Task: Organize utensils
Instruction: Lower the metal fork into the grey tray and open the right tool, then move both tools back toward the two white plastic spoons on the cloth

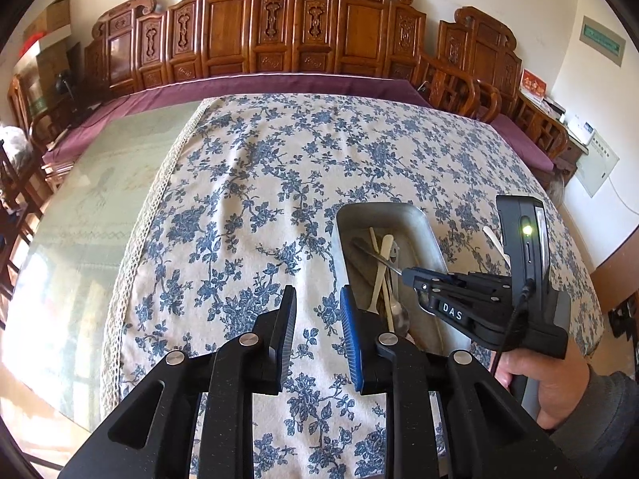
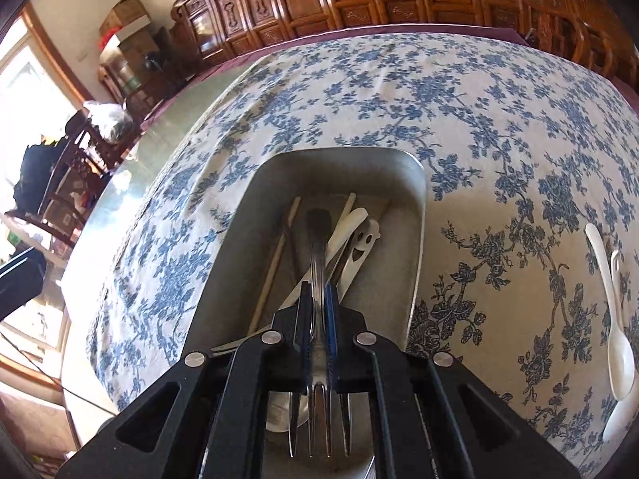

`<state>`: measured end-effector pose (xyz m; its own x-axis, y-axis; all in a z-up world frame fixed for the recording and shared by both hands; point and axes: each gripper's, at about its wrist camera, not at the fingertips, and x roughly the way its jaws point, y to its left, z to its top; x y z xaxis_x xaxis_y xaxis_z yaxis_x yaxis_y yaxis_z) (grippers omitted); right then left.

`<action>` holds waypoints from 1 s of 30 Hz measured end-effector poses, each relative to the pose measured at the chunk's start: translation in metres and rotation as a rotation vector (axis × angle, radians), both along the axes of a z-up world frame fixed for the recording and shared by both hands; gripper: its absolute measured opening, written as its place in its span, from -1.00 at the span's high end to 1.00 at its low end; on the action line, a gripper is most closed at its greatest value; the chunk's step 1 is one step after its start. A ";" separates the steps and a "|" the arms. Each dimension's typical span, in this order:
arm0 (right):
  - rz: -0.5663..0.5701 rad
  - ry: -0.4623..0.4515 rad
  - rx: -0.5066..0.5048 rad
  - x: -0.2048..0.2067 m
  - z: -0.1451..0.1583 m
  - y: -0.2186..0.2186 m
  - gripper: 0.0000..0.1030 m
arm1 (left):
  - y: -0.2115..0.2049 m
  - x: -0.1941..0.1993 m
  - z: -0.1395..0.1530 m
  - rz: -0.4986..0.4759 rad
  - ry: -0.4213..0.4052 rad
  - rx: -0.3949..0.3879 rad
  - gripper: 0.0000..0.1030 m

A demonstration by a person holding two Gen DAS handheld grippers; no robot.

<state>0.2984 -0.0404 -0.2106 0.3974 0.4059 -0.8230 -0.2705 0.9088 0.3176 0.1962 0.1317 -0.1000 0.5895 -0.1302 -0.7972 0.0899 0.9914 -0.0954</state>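
Observation:
A grey metal tray (image 2: 415,215) lies on the floral tablecloth and holds chopsticks (image 2: 275,263), a white spoon (image 2: 347,227) and a metal utensil with a smiley face (image 2: 361,247). My right gripper (image 2: 318,285) is shut on a metal fork (image 2: 318,239) and hangs over the tray's near end, handle forward, tines toward the camera. In the left wrist view the right gripper (image 1: 407,275) shows above the tray (image 1: 423,231). My left gripper (image 1: 317,295) stands open over bare cloth just left of the tray, with nothing between its fingers. Two white spoons (image 2: 619,343) lie on the cloth to the tray's right.
The tablecloth (image 1: 259,183) covers the right part of a glass-topped table (image 1: 80,199). A carved wooden bench (image 1: 279,32) with a purple cushion runs behind it, and wooden chairs stand at the left. A person's hand (image 1: 551,379) holds the right gripper.

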 end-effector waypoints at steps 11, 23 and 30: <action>0.076 -0.048 -0.002 -0.014 0.008 0.008 0.83 | -0.004 -0.002 -0.003 -0.005 0.007 -0.001 0.60; 0.080 -0.202 -0.030 -0.057 0.061 -0.072 0.83 | -0.042 -0.005 0.004 -0.054 -0.018 0.000 0.12; 0.014 -0.246 -0.049 -0.072 0.077 -0.136 0.83 | -0.074 -0.004 0.005 -0.083 -0.018 0.009 -0.27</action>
<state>0.2265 -0.1760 -0.1338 0.5833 0.3745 -0.7207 -0.3466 0.9173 0.1961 0.1922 0.0581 -0.0948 0.5910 -0.1719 -0.7881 0.1737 0.9812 -0.0837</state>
